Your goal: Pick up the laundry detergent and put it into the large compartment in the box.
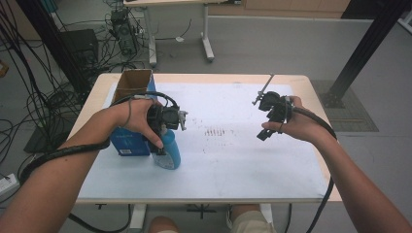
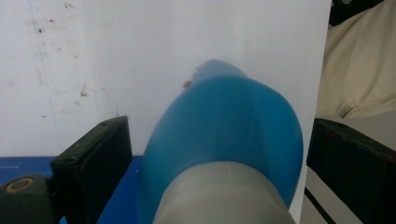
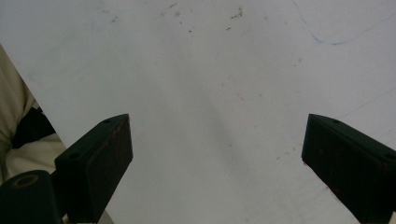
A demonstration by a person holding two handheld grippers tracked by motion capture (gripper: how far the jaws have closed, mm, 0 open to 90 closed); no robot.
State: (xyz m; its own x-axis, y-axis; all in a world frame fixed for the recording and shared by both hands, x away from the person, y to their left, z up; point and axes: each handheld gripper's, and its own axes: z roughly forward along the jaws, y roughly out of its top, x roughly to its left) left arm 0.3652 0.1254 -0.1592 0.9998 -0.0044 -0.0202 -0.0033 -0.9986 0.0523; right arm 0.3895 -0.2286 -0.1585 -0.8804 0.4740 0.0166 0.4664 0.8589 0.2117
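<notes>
Left tool [image 1: 167, 127] sits spread wide around the blue bottle [image 1: 170, 150], not pinching it. Right tool [image 1: 272, 116] hovers at 3 o'clock, wide and empty.

1. Blue bottle [image 1: 170, 151] of smooth translucent plastic, with a pale grey ribbed cap [image 2: 219, 198] at the end nearest the left gripper [image 1: 167, 138].
2. Lying between that claw's two black jaws, with a gap showing on each side in the left gripper view.
3. Pointing away from the claw, base end toward the near table edge, resting on the white surface.
4. Just beside a blue box [image 1: 127, 143], at the claw's left.
</notes>
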